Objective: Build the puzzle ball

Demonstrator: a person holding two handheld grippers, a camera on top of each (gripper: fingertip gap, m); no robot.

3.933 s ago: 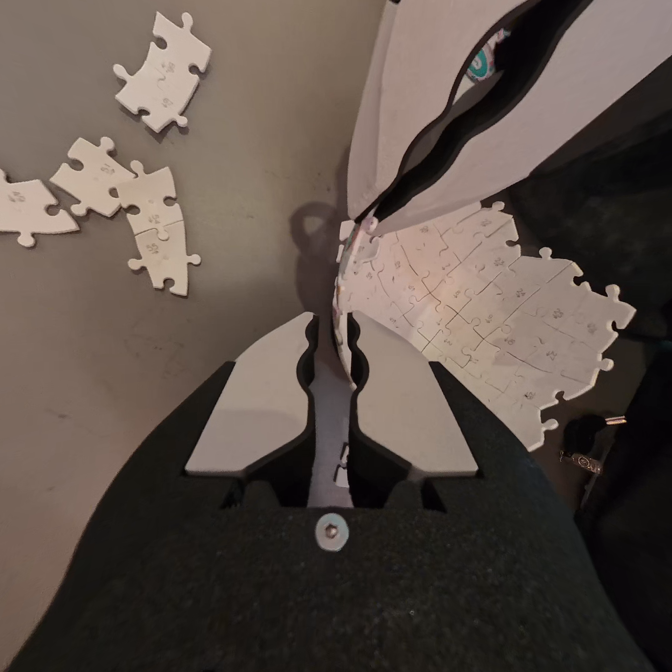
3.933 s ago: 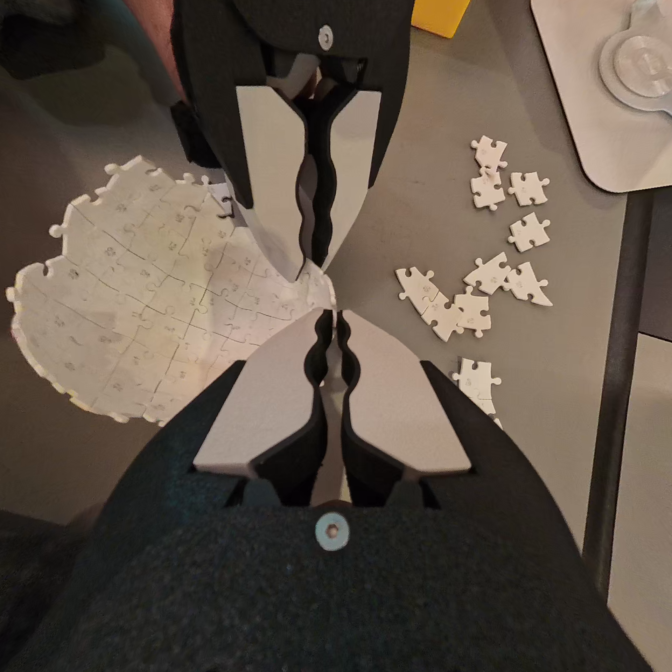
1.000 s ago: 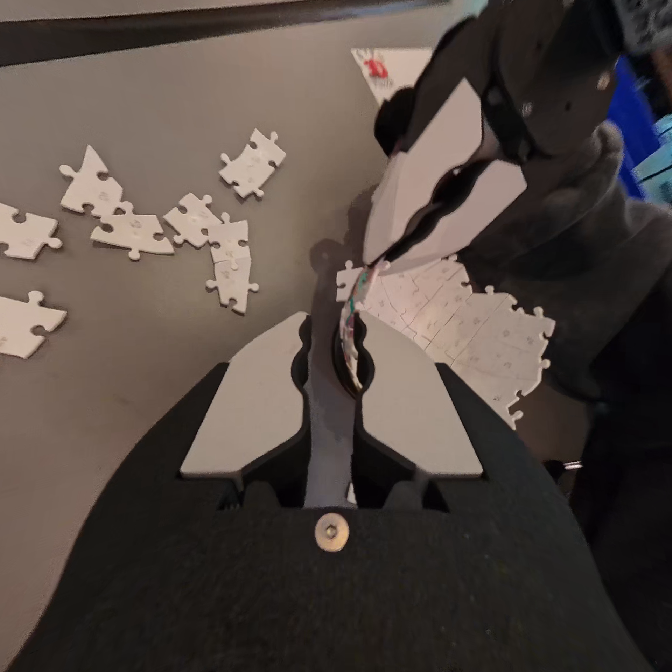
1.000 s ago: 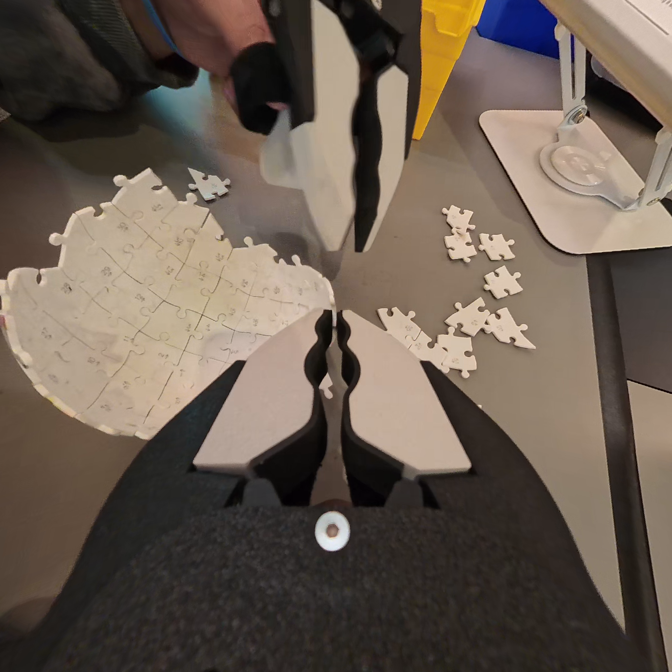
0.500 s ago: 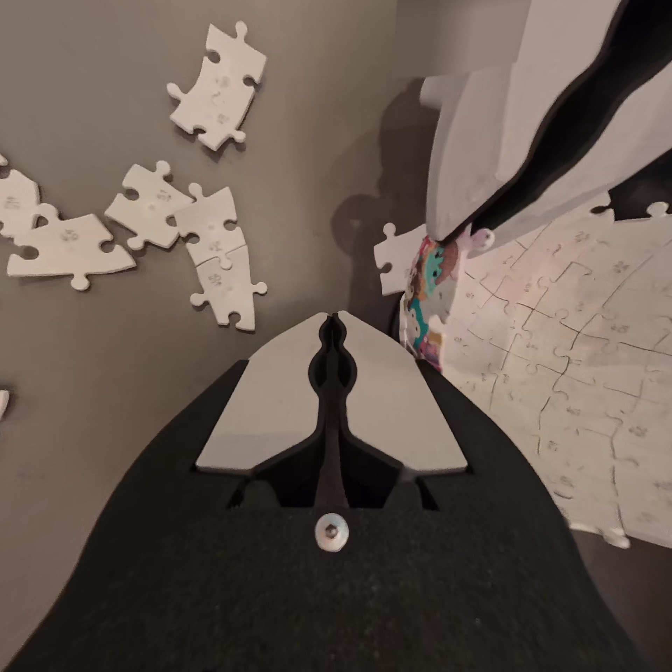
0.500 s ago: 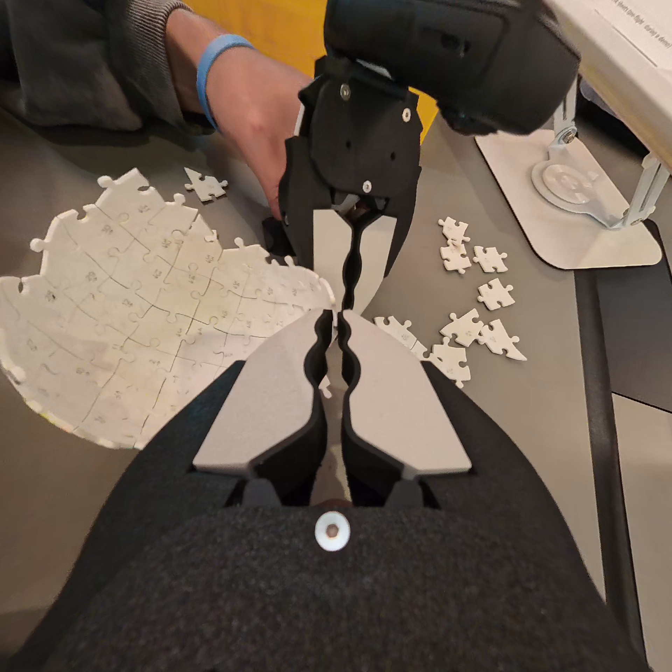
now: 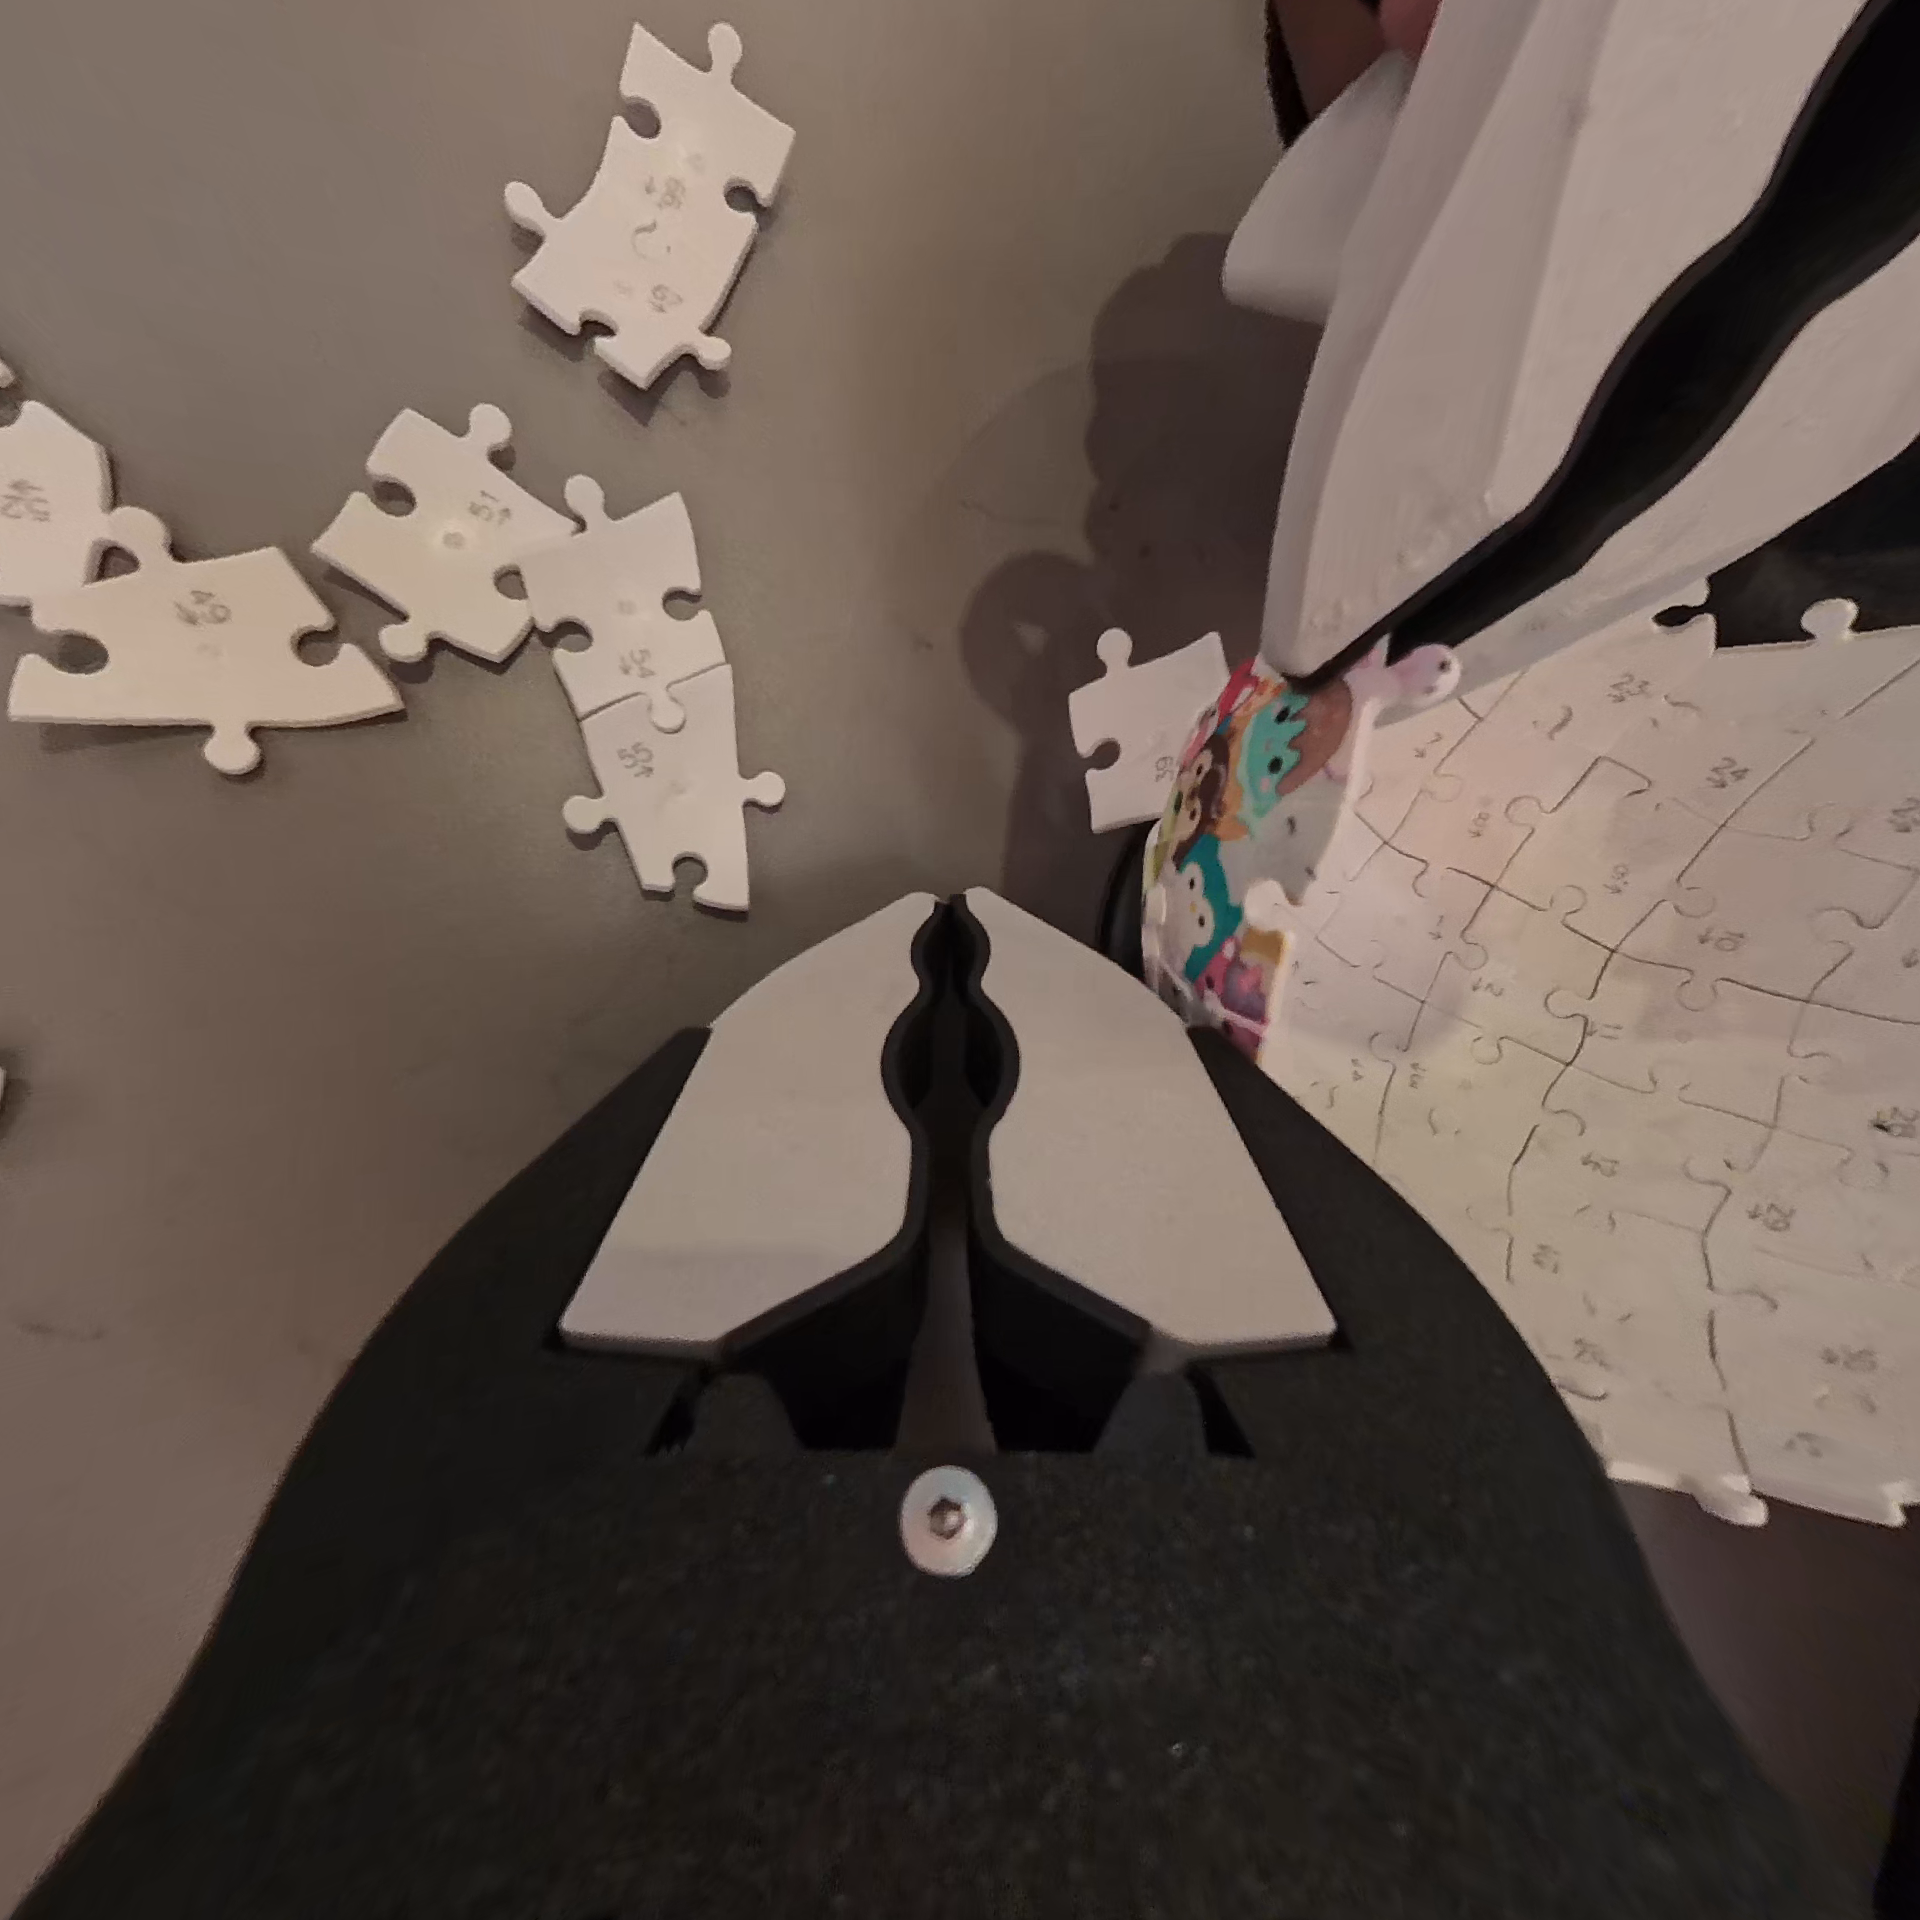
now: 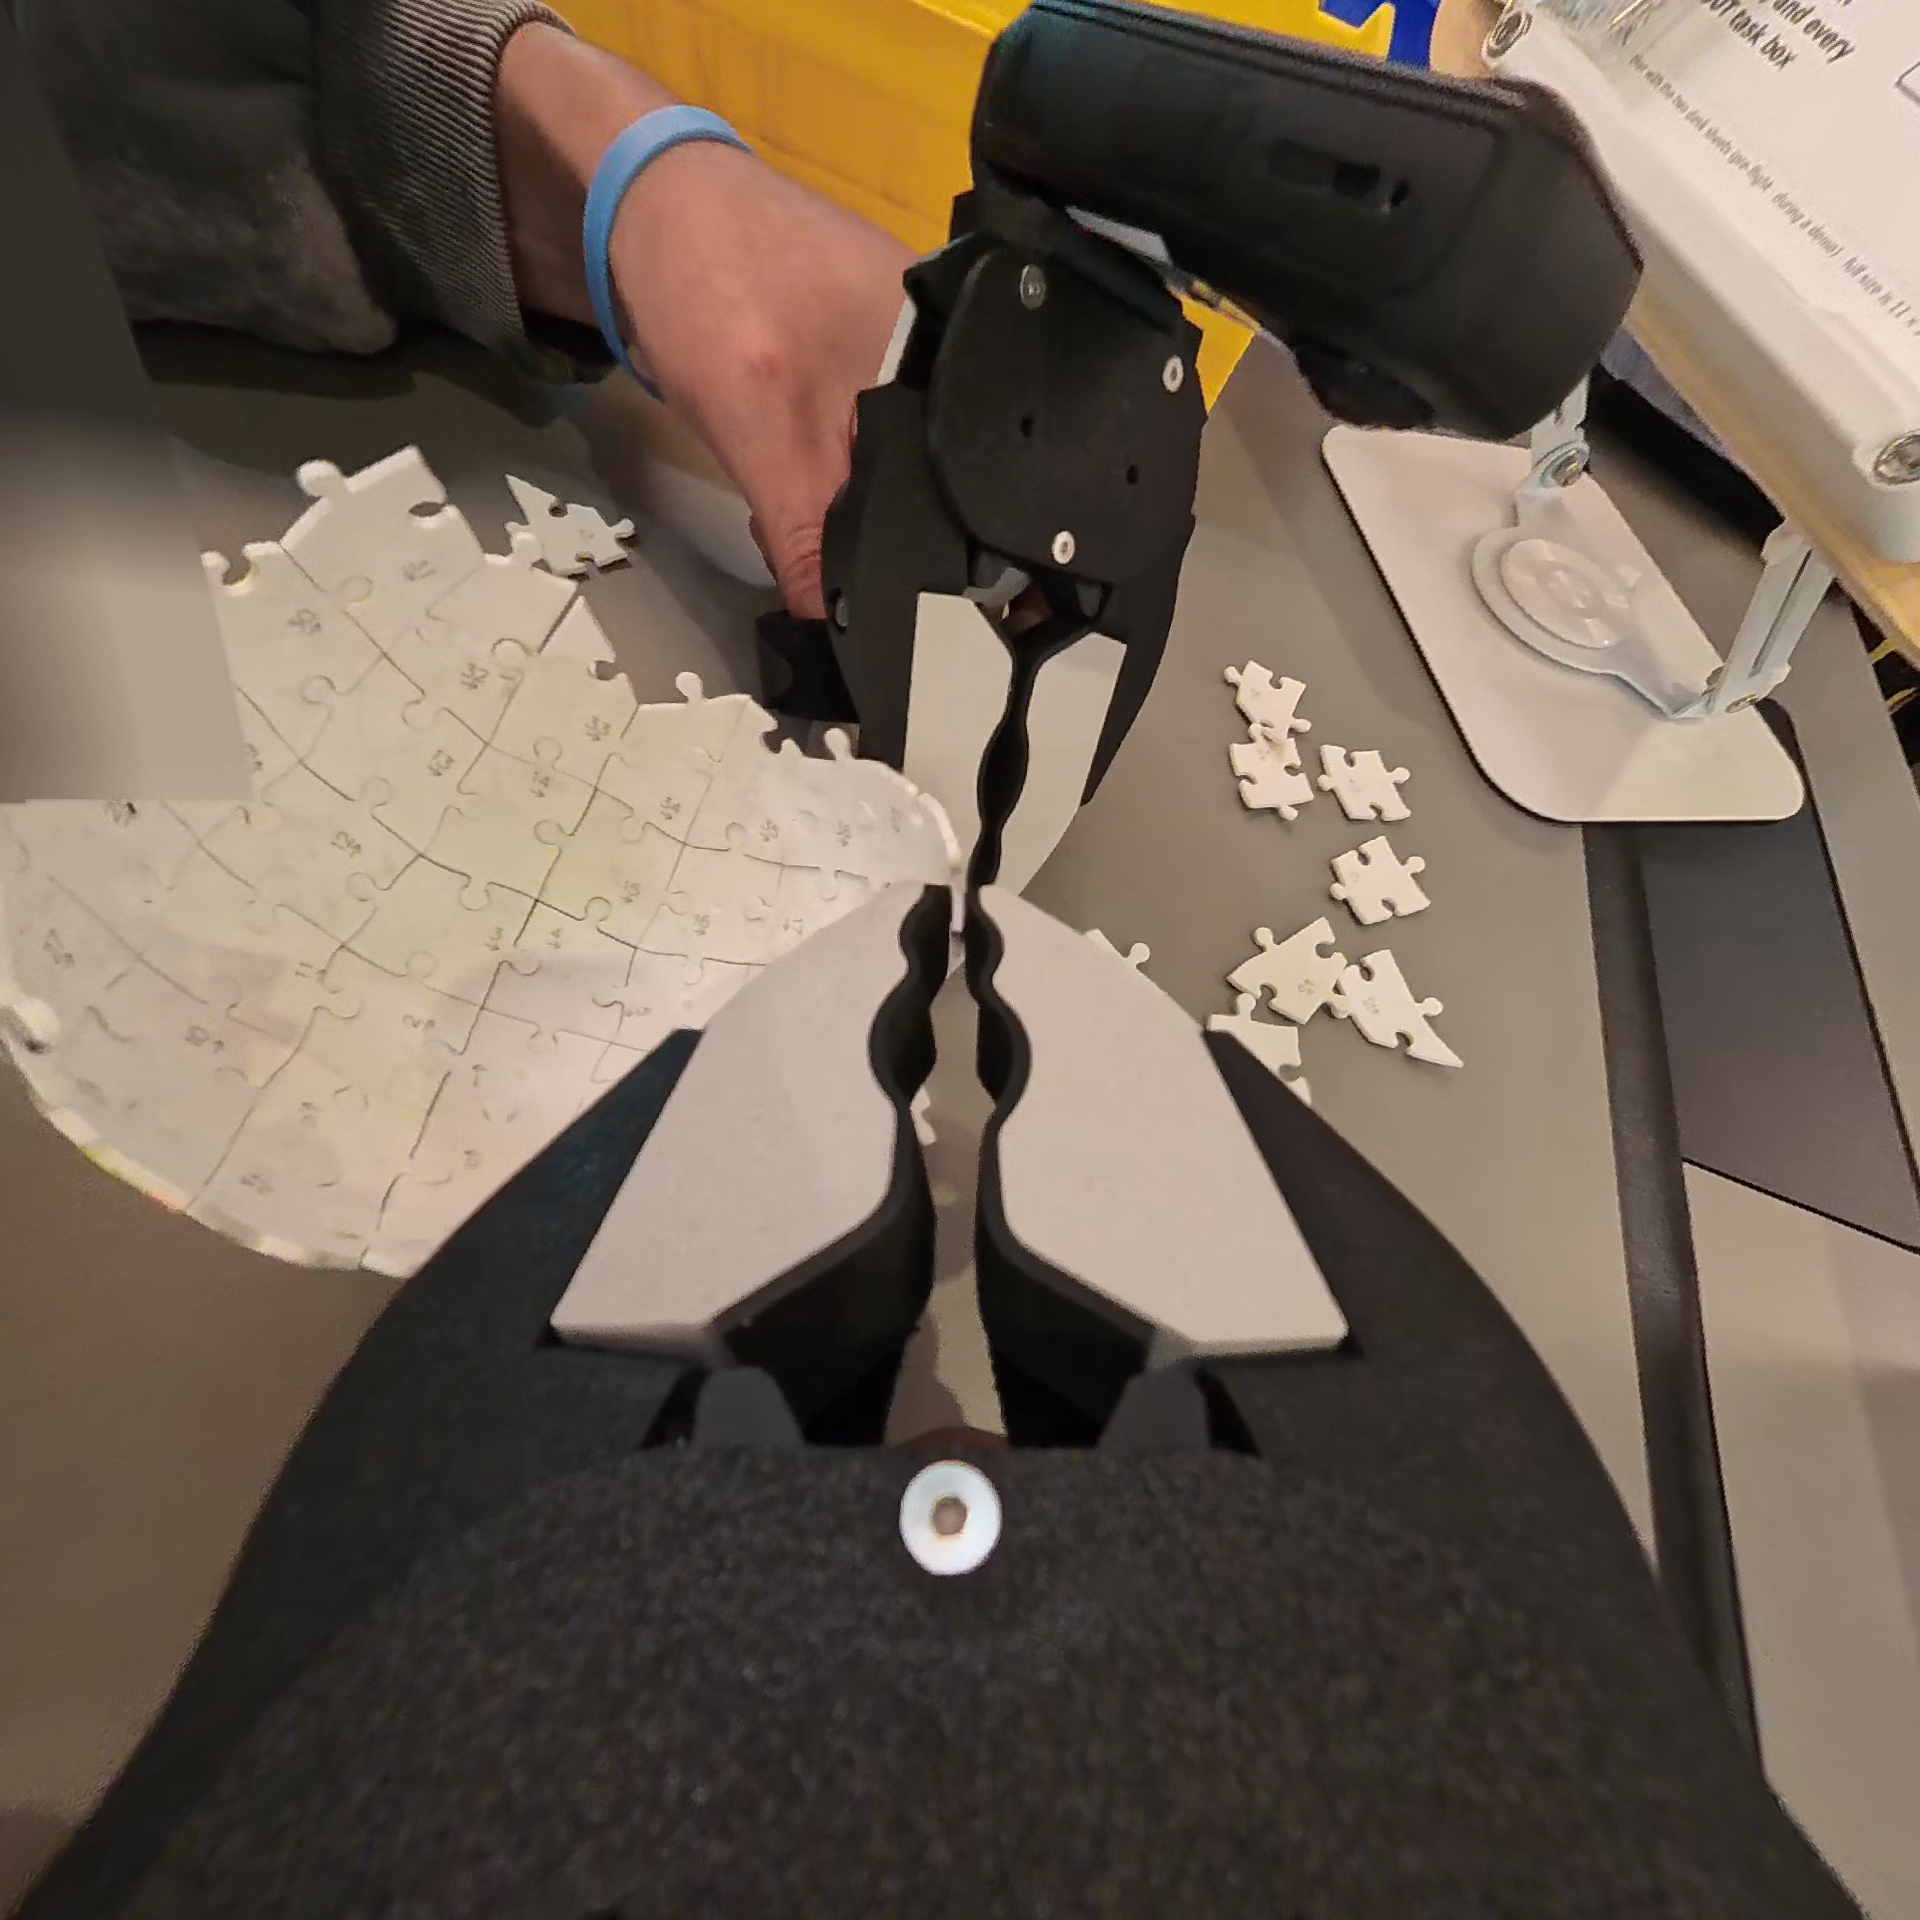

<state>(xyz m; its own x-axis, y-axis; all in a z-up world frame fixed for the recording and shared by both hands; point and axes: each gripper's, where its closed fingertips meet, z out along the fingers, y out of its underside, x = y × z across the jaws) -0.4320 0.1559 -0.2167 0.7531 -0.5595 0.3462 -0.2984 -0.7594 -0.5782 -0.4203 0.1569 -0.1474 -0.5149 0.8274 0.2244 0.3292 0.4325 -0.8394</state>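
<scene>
My left tongs (image 7: 954, 920) are pressed together, empty, over the desk (image 7: 260, 260). My right tongs (image 8: 961, 902) pinch the rim of the half-built puzzle ball (image 8: 416, 935), at the frame's left; loose pieces (image 8: 1340, 904) lie right.

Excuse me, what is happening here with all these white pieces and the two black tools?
A person is building a puzzle ball with two hand-held grippers. The right gripper pinches the rim of the half-built puzzle shell, which curves like a bowl and shows its white numbered back; the colourful printed side shows at the edge. The left gripper is shut and empty beside that rim. Loose puzzle pieces lie scattered on the grey table.
</scene>
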